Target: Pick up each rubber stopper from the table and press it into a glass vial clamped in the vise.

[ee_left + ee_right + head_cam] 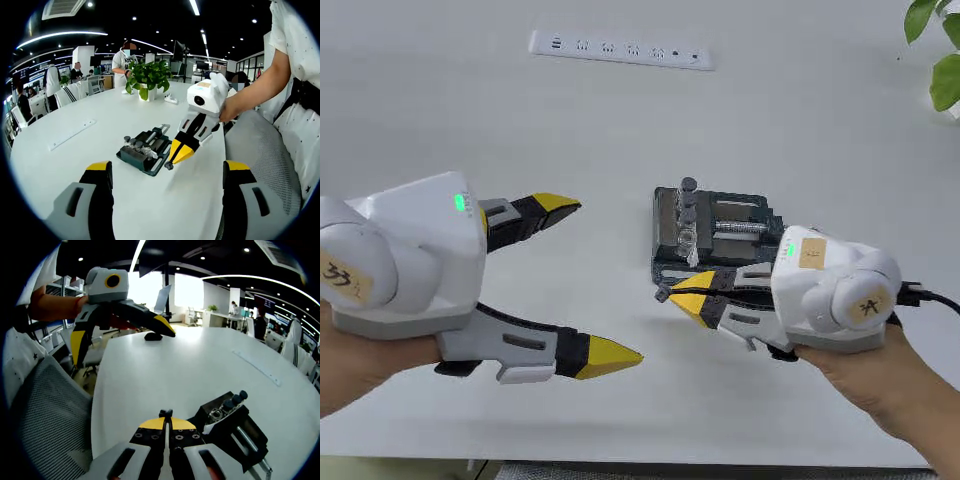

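Fingers [696, 284] on your right gripper [668, 295] are pressed together, and they pinch a small dark rubber stopper [165, 413] right at their yellow tips. That stopper is up off the white bench [620, 130], just beside the near end of the black vise [735, 208]. I cannot tell if it touches the vise. A row of glass vials [686, 238] stands upright in the vise. The far ones have dark stoppers on top, and the near ones are open and clear. Your left gripper [588, 280] is on the left, well apart from the vise. Its two fingers are spread wide with nothing between them. A white power strip [620, 48] lies at the far side of the bench. Green leaves of a plant [942, 60] show at the far right corner.
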`<state>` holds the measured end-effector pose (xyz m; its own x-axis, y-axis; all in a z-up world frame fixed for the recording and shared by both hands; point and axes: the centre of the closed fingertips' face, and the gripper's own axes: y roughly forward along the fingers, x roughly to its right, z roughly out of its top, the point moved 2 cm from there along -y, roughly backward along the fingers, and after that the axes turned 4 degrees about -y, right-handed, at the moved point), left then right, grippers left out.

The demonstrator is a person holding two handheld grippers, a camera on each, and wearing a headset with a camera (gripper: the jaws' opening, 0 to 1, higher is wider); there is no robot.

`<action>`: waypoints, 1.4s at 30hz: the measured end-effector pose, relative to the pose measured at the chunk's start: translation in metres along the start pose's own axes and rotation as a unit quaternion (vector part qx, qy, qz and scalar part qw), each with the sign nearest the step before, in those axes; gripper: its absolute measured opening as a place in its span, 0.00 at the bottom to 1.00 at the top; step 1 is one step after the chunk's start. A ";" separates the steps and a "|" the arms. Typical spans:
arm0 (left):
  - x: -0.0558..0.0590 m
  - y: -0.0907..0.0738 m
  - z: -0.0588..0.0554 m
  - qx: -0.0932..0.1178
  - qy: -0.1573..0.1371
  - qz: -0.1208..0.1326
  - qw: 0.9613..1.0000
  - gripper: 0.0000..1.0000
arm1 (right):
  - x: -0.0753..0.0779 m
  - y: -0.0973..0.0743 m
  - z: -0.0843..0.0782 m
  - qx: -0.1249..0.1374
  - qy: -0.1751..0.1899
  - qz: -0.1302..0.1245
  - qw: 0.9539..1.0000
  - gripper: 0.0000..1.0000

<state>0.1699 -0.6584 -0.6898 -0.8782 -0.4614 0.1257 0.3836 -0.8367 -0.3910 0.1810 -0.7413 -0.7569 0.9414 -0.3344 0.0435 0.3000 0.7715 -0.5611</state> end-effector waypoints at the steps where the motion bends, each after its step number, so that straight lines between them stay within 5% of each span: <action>1: 0.000 0.000 0.002 0.002 0.003 0.002 1.000 0.88 | 0.001 -0.004 0.003 0.004 0.001 -0.004 1.000 0.00; 17: 0.005 0.016 0.050 0.047 0.032 0.035 0.998 0.52 | 0.010 -0.058 0.057 0.060 0.034 -0.084 0.994 0.00; 29: 0.011 0.022 0.069 0.068 0.041 0.044 0.996 0.35 | 0.008 -0.073 0.084 0.098 0.068 -0.122 0.985 0.00; 42: 0.018 0.026 0.081 0.086 0.056 0.038 0.994 0.16 | 0.007 -0.078 0.097 0.118 0.085 -0.134 0.980 0.00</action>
<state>0.1875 -0.7123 -0.6244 -0.8677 -0.4971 -0.0046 0.4845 -0.8434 -0.2321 0.1795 -0.7514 -0.6325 0.7909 -0.6118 0.0136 0.5791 0.7411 -0.3397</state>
